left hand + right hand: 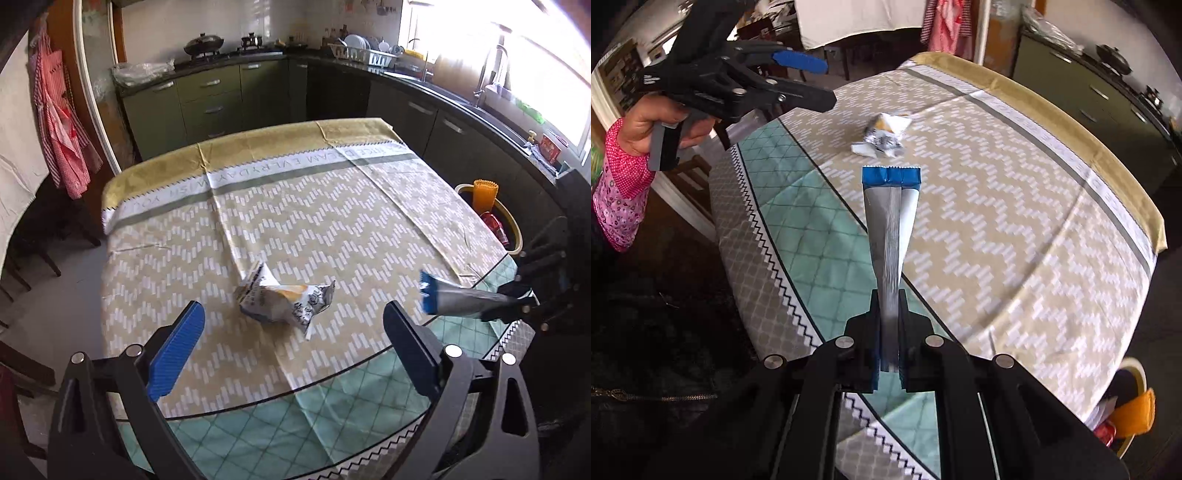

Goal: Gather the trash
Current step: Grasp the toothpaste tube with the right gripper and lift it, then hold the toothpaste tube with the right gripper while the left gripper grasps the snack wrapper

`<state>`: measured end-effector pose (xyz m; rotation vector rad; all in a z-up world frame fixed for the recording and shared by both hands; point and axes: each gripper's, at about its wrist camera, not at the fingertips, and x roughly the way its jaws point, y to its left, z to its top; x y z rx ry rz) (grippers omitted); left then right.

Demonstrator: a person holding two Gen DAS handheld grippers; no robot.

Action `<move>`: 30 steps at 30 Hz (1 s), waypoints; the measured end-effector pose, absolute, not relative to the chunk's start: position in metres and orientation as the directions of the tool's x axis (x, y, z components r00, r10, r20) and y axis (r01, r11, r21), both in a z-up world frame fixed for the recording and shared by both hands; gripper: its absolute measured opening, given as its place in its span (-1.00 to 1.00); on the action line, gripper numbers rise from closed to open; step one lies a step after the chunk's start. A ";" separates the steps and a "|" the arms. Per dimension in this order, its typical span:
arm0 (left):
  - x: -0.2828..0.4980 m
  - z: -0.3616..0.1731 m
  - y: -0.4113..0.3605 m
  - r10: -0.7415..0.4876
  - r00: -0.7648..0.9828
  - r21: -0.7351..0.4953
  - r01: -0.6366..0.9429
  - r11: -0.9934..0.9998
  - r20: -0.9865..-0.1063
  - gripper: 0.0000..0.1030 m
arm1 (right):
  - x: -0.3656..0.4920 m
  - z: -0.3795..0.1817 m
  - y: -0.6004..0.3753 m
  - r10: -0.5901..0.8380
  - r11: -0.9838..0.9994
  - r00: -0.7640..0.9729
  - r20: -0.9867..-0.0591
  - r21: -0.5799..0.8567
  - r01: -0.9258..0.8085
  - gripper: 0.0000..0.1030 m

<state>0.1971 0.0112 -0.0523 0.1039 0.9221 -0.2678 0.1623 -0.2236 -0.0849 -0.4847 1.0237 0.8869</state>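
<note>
A crumpled white, black and yellow snack wrapper lies on the table; in the right wrist view it sits just beyond the held packet. My left gripper is open, raised above the table, its blue pads either side of the wrapper; it also shows in the right wrist view. My right gripper is shut on a long silver packet with a blue end, held above the table's right edge. That packet and my right gripper show in the left wrist view.
The round table wears a beige zigzag cloth over a teal checked one. A yellow-rimmed bin with an orange item and a red can stands beside the table on the right; it also shows in the right wrist view. Kitchen counters run behind.
</note>
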 end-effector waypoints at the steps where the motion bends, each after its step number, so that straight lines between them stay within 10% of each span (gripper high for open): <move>1: 0.208 -0.058 0.008 -0.192 0.542 -0.053 0.262 0.964 -0.818 0.80 | 0.162 -0.083 -0.237 0.395 0.597 0.248 -0.884 0.042 -0.801 -0.84; 14: 0.262 -0.086 -0.002 -0.272 0.309 -0.130 0.410 0.903 -0.911 0.80 | 0.163 -0.097 -0.322 0.417 0.718 0.287 -0.863 0.119 -0.686 -0.84; 30: 0.279 -0.125 0.026 -0.336 0.119 -0.340 -0.021 0.940 -0.934 0.79 | 0.165 -0.098 -0.303 0.428 0.691 0.271 -0.862 0.119 -0.713 -0.84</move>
